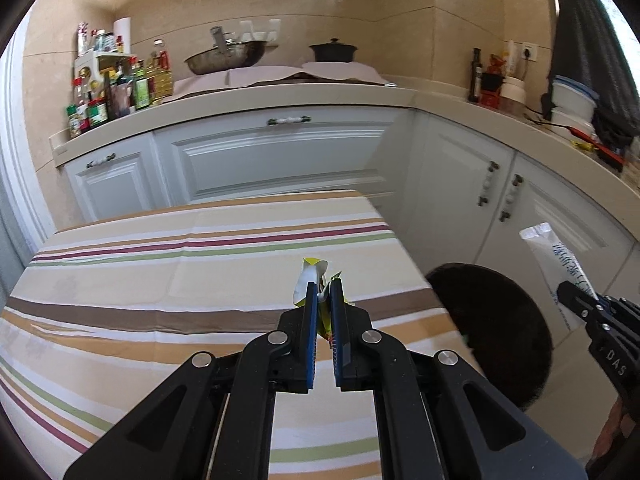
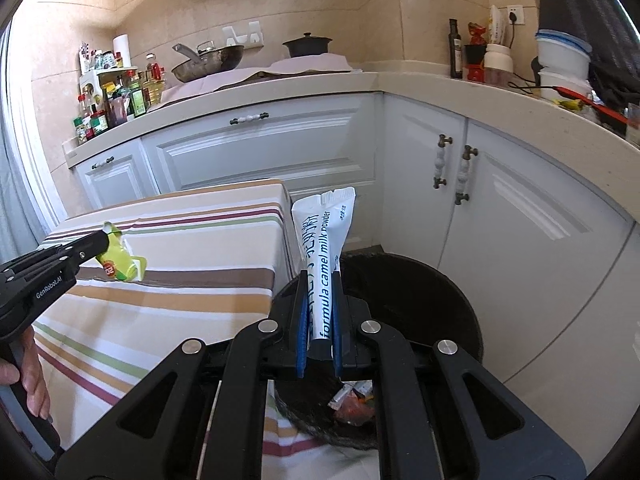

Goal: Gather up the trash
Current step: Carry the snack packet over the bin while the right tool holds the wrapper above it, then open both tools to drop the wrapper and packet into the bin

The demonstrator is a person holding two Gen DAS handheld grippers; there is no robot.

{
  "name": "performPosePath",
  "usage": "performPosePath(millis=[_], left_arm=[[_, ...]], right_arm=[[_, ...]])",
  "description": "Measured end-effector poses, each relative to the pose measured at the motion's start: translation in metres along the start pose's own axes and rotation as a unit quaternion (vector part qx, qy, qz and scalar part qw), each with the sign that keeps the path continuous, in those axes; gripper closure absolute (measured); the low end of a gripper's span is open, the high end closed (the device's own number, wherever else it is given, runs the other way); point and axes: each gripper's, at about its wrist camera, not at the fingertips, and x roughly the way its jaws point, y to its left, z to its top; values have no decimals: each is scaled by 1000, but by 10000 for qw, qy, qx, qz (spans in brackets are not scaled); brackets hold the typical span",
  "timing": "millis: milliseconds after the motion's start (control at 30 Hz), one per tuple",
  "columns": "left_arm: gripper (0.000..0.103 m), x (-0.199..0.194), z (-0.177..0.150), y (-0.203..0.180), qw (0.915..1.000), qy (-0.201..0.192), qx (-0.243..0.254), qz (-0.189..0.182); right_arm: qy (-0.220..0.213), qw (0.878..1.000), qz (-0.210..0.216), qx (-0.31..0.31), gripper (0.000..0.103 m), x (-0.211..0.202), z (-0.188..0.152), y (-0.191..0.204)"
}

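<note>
My left gripper point(image 1: 323, 288) is shut on a crumpled yellow-green wrapper point(image 1: 314, 276) above the striped tablecloth point(image 1: 160, 264). The same wrapper point(image 2: 118, 258) and left gripper point(image 2: 105, 237) show at the left of the right wrist view. My right gripper point(image 2: 320, 276) is shut on a white milk powder sachet point(image 2: 326, 240) with blue lettering, held upright over the black trash bin point(image 2: 440, 300). The sachet point(image 1: 560, 260) and right gripper point(image 1: 576, 296) also show at the right of the left wrist view, above the bin point(image 1: 500, 320). Red and white scraps point(image 2: 352, 400) lie inside the bin.
The bin stands on the floor between the table's right edge and white cabinets point(image 2: 500, 200). A counter point(image 1: 280, 96) behind holds bottles point(image 1: 116, 88), a pan point(image 1: 224, 56) and a black pot point(image 1: 334, 50). White containers point(image 2: 560, 60) stand on the right counter.
</note>
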Motion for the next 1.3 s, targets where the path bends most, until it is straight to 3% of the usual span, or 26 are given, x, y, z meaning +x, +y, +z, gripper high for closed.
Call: performPosePath(millis=[467,900,933,1067,1133,1300], left_arm=[[96,10,11,-66,9977,-156,337,-564],[94,44,24,-118,9942,-225,669,-809],[92,46,24,-120,9940,-219,714,-802],[69,57,23,-128,9940,-178,823,-694],[50,59,22,-127,9944,-182,821,-644],[43,55,22,-123,9947,-174,785,-646]], right_arm=[[-126,9985,-494,204,94,-13,-5,-38],[-45,9963,-719,470,92,17,-7,-66],[-45,9961,-725,509,89,21,-7,-68],[17,9947,-778,679,78,38,-7,-79],[40,9940,-796,756,77,40,-8,-83],[-64,9924,-941,785,65,31,-8,-87]])
